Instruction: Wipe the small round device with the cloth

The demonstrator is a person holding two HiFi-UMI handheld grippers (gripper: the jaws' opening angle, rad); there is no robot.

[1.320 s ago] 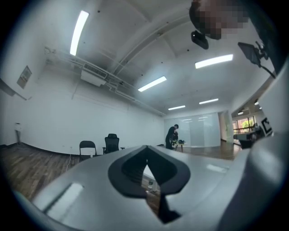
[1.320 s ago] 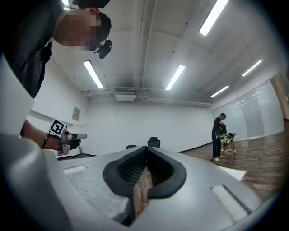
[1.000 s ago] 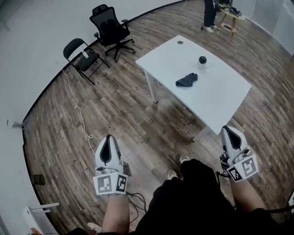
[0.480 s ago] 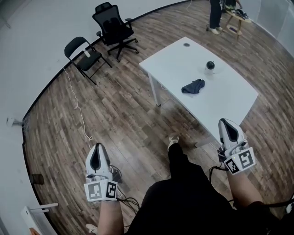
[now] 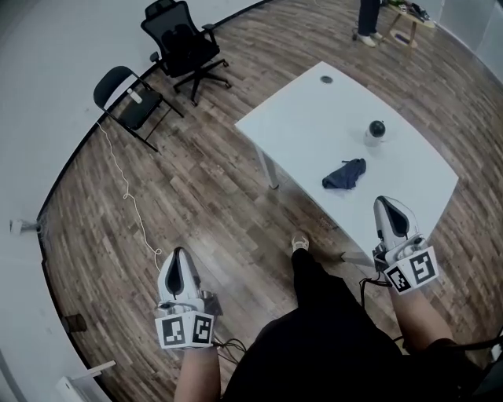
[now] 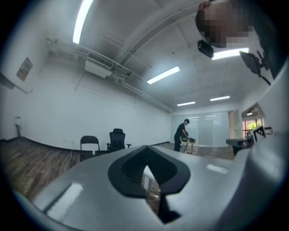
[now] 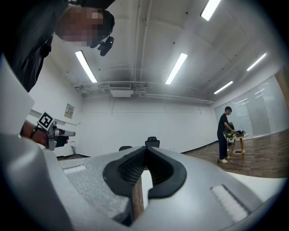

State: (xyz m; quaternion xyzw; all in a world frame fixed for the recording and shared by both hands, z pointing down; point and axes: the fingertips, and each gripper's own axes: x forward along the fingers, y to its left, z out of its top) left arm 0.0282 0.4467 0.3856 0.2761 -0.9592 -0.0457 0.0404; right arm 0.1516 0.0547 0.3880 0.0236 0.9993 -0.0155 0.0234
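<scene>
**We reach the table with both claws shut and empty**

Head view: Over the last second we have walked up to the white table (image 5: 314,118). Its near edge, well ahead of us before, now lies under the right claw (image 5: 391,212). The dark blue cloth (image 5: 346,173) lies crumpled on the table just ahead of that claw and a little to its left. The small round device (image 5: 377,128) stands beyond the cloth, apart from it. The left claw (image 5: 178,263) hangs over the wood floor (image 5: 196,196), well off to the table's side. We judge that wiping has not begun, since the cloth must be picked up first. We count one table, one cloth, one device and two claws. There are two chairs far ahead of the left claw, an office chair (image 5: 179,43) and a folding chair (image 5: 126,98). One person (image 5: 369,16) stands far beyond the right claw.

Left gripper view: The left claw (image 6: 146,169) has its jaws together with nothing between them. Ahead of it we see the same two chairs and the one person.

Right gripper view: The right claw (image 7: 142,173) is pressed closed and holds nothing. Neither the cloth nor the device shows here.
</scene>
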